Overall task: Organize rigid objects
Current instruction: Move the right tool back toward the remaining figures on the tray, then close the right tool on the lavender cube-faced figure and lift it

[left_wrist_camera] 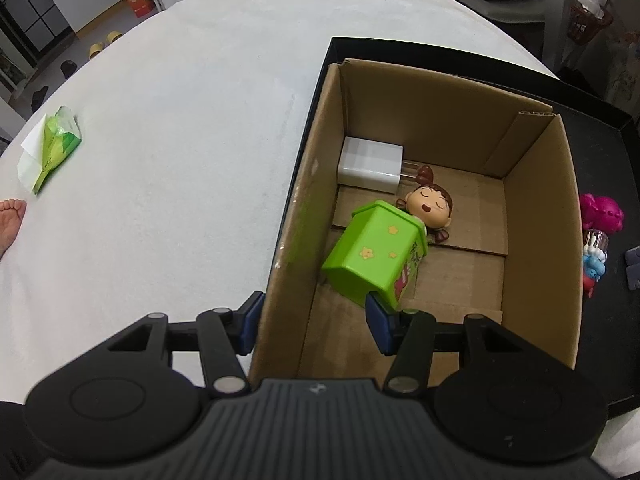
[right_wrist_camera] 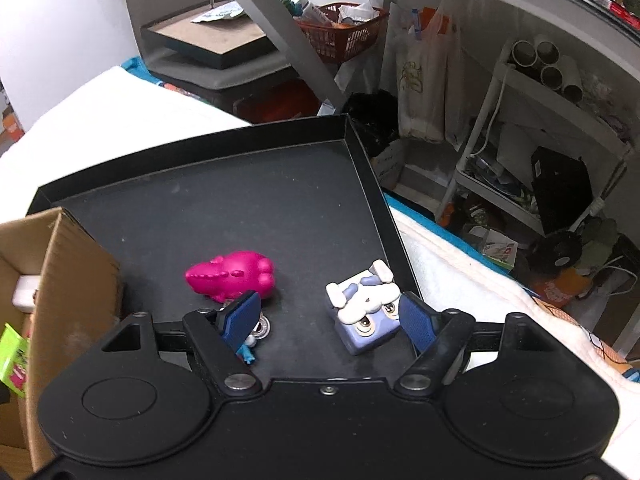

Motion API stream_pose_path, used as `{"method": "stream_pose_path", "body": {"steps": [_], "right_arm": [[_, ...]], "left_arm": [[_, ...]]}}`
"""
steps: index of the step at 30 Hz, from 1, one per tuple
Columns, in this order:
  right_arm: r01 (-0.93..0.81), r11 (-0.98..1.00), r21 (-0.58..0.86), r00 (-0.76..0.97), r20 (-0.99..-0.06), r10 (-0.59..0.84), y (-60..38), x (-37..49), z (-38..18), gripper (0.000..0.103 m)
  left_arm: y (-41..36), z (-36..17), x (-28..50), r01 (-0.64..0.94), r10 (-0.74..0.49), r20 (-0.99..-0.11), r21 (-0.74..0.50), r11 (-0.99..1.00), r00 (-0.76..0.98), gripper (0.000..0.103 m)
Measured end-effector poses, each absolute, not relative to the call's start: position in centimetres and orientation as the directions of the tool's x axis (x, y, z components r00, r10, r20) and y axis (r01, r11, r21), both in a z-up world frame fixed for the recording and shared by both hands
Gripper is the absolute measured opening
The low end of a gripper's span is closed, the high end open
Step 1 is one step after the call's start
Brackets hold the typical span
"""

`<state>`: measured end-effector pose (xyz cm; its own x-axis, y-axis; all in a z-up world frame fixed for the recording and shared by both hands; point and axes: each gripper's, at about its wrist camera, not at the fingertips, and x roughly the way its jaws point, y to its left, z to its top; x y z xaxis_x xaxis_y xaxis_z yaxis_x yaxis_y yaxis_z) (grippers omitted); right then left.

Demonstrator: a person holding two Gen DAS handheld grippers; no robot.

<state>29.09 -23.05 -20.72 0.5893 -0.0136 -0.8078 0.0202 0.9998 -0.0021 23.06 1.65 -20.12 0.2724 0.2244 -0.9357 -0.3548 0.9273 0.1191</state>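
Note:
A cardboard box (left_wrist_camera: 536,240) stands in a black tray (left_wrist_camera: 400,50). Inside lie a white charger (left_wrist_camera: 370,166) and a green toy house with a doll's head (left_wrist_camera: 372,254). My left gripper (left_wrist_camera: 316,322) is open and straddles the box's left wall, its right finger beside the green toy. In the right wrist view, a pink toy (right_wrist_camera: 232,276), a purple-and-white cube toy (right_wrist_camera: 366,312) and a small blue figure (right_wrist_camera: 250,350) rest on the tray floor (right_wrist_camera: 240,200). My right gripper (right_wrist_camera: 328,320) is open, with the cube toy between its fingers, close to the right one.
A green tissue pack (left_wrist_camera: 52,148) lies on the white cloth at far left, and a bare foot (left_wrist_camera: 10,220) shows at the edge. Beyond the tray's far rim are shelves, a red basket (right_wrist_camera: 340,28) and clutter. The box's corner (right_wrist_camera: 76,272) stands left of my right gripper.

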Motion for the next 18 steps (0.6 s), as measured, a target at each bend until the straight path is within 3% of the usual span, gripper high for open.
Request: {"method": "stream_pose_path", "body": {"steps": [12, 16, 18], "right_arm": [[0.010, 0.993, -0.120, 0.572, -0.813, -0.104, -22.8, 30.1, -22.9, 0.074], [0.010, 0.987, -0.163, 0.563, -0.815, -0.140, -22.7, 29.9, -23.0, 0.050], [-0.007, 0.991, -0.131, 0.554, -0.826, -0.105, -22.6, 29.6, -22.9, 0.049]], "left_arm": [[0.8, -20.4, 23.5, -0.357, 0.279, -0.928, 0.180, 0.917, 0.248, 0.054], [0.7, -20.3, 23.3, -0.349, 0.273, -0.927, 0.175, 0.921, 0.258, 0.054], [0.8, -20.3, 23.2, -0.349, 0.270, -0.927, 0.171, 0.921, 0.260, 0.054]]}}
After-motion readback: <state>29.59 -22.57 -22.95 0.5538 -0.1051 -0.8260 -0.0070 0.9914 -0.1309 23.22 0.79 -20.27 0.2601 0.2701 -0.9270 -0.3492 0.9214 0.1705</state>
